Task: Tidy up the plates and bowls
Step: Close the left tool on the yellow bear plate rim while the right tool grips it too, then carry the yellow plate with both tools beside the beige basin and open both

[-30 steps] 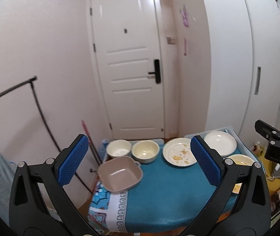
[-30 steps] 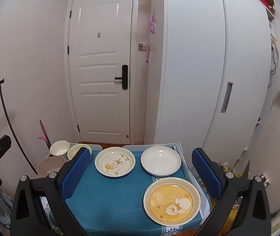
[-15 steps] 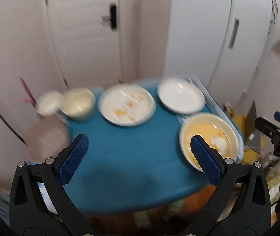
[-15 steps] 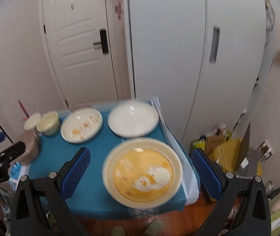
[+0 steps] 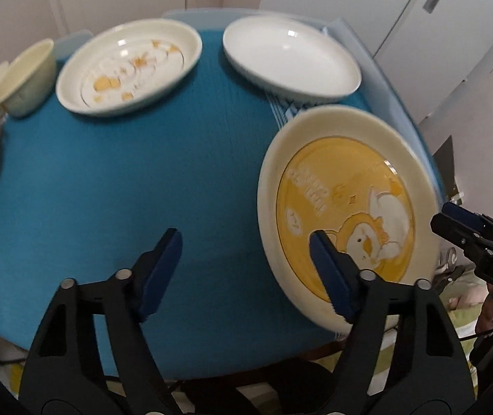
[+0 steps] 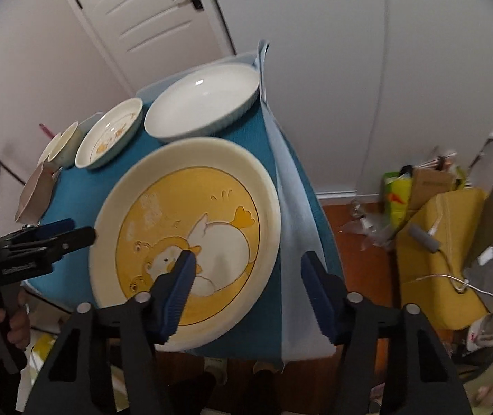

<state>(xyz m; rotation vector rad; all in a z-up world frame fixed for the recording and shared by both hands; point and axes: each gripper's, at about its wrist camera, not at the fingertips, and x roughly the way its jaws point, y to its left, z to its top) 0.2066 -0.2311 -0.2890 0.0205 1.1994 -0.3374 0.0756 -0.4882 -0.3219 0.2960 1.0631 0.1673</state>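
- We read the white letters "DAS" on the black body of the right gripper (image 5: 481,238), at the right edge of the left wrist view.
- We see a small white label on the black body of the left gripper (image 6: 44,238), at the left edge of the right wrist view; it is too blurred to read.
- We see pale lettering printed on the yellow face of the yellow duck plate (image 5: 346,200), beside the cartoon duck; it is too smeared to make out in either view.
- We find no other readable text, number or sign in either view.
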